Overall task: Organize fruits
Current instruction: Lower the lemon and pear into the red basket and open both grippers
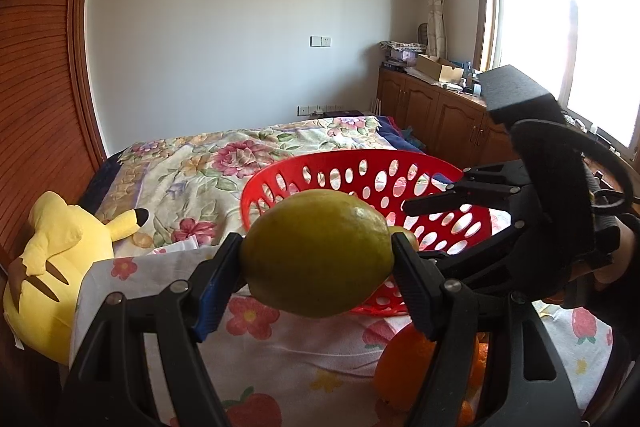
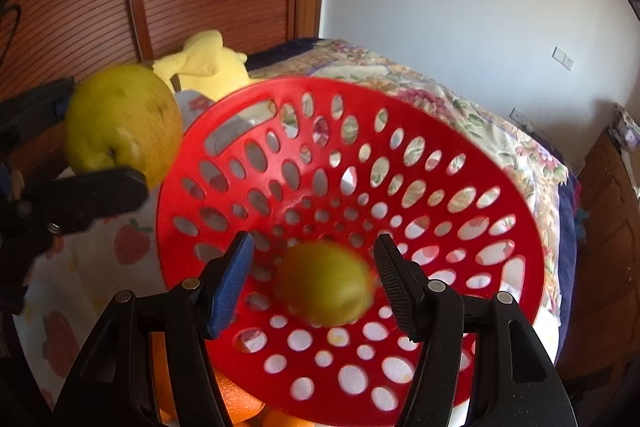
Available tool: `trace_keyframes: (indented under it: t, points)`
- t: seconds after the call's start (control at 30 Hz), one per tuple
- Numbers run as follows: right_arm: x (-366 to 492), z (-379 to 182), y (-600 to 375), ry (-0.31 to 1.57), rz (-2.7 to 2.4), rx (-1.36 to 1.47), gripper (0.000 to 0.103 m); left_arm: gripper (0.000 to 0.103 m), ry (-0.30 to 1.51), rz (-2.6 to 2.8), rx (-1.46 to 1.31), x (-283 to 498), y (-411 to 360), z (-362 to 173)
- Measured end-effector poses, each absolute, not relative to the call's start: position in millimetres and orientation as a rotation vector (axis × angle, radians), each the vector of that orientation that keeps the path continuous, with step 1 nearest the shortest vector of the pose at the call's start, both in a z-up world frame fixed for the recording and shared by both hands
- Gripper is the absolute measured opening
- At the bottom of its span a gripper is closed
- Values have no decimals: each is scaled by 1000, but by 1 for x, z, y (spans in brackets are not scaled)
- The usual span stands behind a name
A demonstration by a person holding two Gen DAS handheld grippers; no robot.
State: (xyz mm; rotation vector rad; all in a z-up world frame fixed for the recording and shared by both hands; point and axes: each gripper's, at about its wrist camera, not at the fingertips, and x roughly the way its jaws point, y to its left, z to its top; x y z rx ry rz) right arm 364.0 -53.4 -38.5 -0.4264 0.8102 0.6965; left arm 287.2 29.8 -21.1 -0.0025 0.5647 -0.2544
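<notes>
Fruit sits pinched between the left gripper jaws, a big yellow-green lemon short of the red basket, where a smaller blurred fruit between the right gripper's spread, empty jaws could roll out.

Matte black plastic left gripper and right gripper, each two-fingered.
One blue ribbed pad, one black pad; silver pivot screws.

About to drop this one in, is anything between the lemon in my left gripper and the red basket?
Nothing visible: the lemon held in the left gripper faces the red basket's open mouth.
</notes>
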Motion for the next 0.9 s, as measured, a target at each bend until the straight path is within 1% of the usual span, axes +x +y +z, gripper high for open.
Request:
trace_keyframes:
  t: [0.3,0.47,0.67,0.9]
  points:
    - [355,-34,-82,783,658,-357,65,73,590,-267,29,301,14,-28]
    - [342,-21,-103,737,633,-292,65,73,602,-274,55,308,-3,-29]
    - [328,-8,-126,690,615,-250,66,73,647,-258,82,319,-18,-37]
    - [317,-9,-146,680,595,-218,66,73,690,-242,103,321,-33,-45]
